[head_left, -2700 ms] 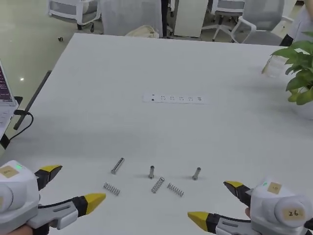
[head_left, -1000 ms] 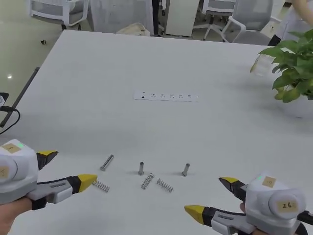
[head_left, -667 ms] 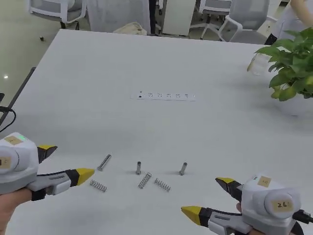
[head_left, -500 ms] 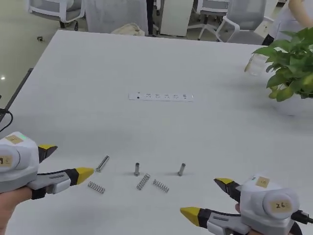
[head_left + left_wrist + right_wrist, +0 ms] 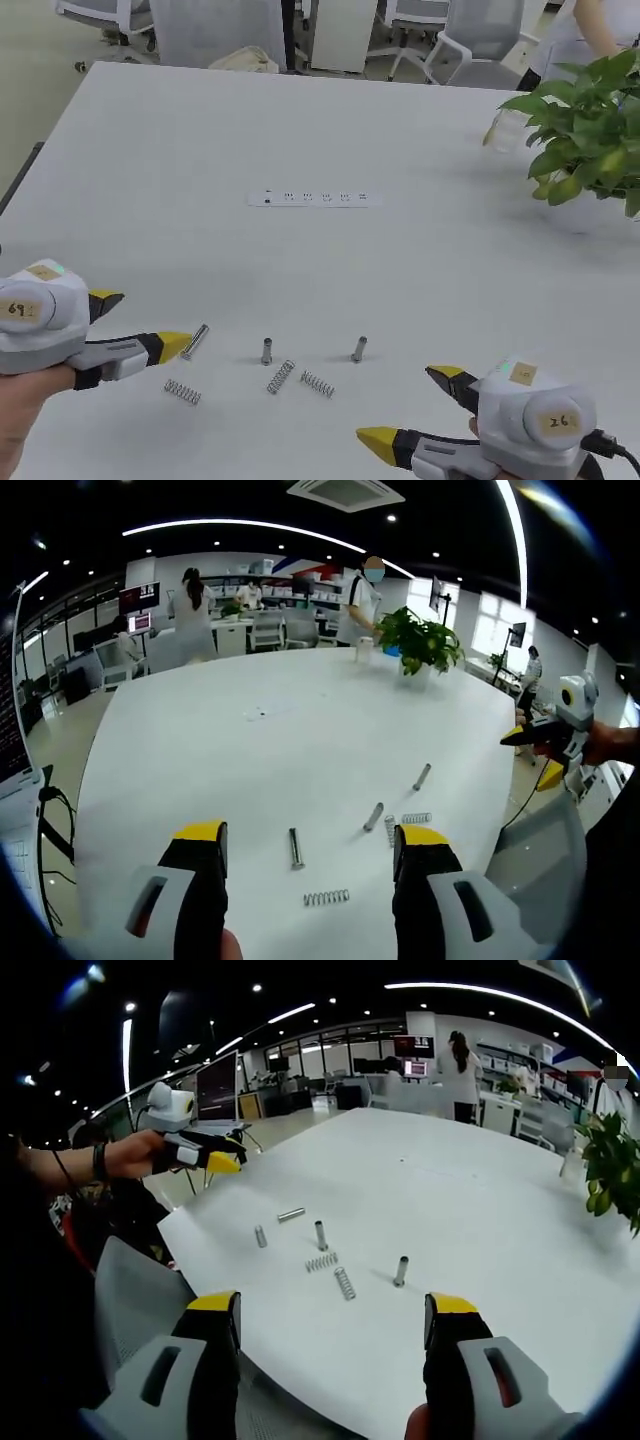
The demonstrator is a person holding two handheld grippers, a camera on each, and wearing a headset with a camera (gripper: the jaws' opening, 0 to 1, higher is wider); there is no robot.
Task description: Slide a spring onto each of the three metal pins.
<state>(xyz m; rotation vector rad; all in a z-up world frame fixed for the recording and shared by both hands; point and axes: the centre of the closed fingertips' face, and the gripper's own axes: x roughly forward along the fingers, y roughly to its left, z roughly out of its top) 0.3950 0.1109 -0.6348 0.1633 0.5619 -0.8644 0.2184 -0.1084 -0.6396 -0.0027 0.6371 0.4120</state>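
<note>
Three metal pins rest on the white table (image 5: 300,120): one pin lies flat (image 5: 195,341), a middle pin (image 5: 267,350) and a right pin (image 5: 358,348) stand upright. Three springs lie just in front of them, a left spring (image 5: 182,392), a middle spring (image 5: 280,376) and a right spring (image 5: 318,384). My left gripper (image 5: 152,320) is open, its lower fingertip close beside the lying pin (image 5: 296,847). My right gripper (image 5: 402,405) is open near the table's front edge, right of the springs (image 5: 344,1283), holding nothing.
A white power strip (image 5: 314,199) lies at the table's middle. A potted plant (image 5: 590,130) and a clear cup (image 5: 505,130) stand at the far right. Office chairs (image 5: 470,40) line the far edge. People stand in the room behind.
My left gripper has moved up and in toward the lying pin, still open. The right gripper has stayed near the front edge. The head camera has shifted.
</note>
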